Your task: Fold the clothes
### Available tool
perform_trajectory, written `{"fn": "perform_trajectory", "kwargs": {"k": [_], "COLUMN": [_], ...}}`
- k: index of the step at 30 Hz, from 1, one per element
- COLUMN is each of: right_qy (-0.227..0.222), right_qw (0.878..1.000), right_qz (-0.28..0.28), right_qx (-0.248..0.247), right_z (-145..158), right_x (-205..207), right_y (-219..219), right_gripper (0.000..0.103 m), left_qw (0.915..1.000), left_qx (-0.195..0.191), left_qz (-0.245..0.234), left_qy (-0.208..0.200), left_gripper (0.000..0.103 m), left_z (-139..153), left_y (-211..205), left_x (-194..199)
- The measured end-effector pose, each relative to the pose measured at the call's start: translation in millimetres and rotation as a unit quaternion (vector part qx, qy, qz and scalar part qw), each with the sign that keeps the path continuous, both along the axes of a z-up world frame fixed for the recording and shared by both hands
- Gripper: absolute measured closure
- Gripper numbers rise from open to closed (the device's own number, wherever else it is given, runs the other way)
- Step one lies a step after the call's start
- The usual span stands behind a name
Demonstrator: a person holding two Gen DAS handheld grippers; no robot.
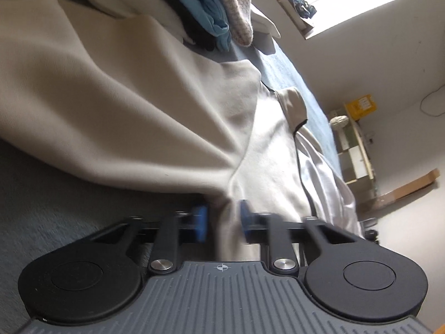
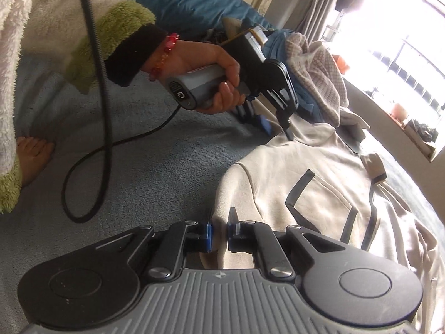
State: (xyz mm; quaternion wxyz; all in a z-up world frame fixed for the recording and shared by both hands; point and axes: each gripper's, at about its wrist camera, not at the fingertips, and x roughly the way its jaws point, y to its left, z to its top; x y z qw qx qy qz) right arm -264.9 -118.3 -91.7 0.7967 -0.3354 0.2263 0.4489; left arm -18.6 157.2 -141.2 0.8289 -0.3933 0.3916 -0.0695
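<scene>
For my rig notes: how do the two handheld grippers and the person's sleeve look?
Both grippers, left gripper and right gripper, have black linkages, blue pads and ribbed grey bodies. The left handle is grey, with a black cable. The sleeve is cream-green fleece, black cuff, red bead bracelet.

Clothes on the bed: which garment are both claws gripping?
The cream jacket with dark-trimmed pockets, spread flat; the left claw and right claw pinch its edge. The blue garment and knit lie piled, untouched.

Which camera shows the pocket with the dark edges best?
The right wrist view. There the pocket lies open to the camera on the cream jacket, with its dark trim showing on several sides. The left wrist view shows mostly bunched cream cloth and no clear pocket.
</scene>
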Motion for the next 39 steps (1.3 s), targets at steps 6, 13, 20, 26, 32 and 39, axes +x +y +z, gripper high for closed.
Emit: {"fn": "perform_trajectory", "kwargs": {"k": [6,13,20,26,32,39], "right_qy": [0.018,0.097,0.138,0.176,0.197,0.190], "right_qw": [0.999,0.993,0.990,0.971,0.920,0.922], "right_qz": [0.030,0.047,-0.003,-0.133,-0.294,-0.321], "right_qx": [-0.007,-0.050,-0.005,0.090,0.169,0.107], "right_z": [4,-31,-19,10,15,-29], "right_x": [-1,7,24,64,105,118], "right_y": [0,14,-3,-66,-138,-143], "right_gripper": [0.095,0.096,0.079,0.079,0.079,0.083], "left_qw": [0.9978,0.9959,0.9917,0.9809,0.9635,0.9381], "left_qx": [0.060,0.084,0.121,0.176,0.210,0.276], "left_qz": [-0.015,-0.033,-0.034,-0.043,-0.133,-0.199], "left_qy": [-0.023,-0.012,-0.027,-0.071,-0.100,-0.064], "left_gripper": [0.095,0.090,0.069,0.069,0.069,0.069], "left_z": [9,-7,11,39,47,9], "left_y": [7,13,18,10,-36,-89], "left_x": [-4,-5,-25,-67,-97,-95]}}
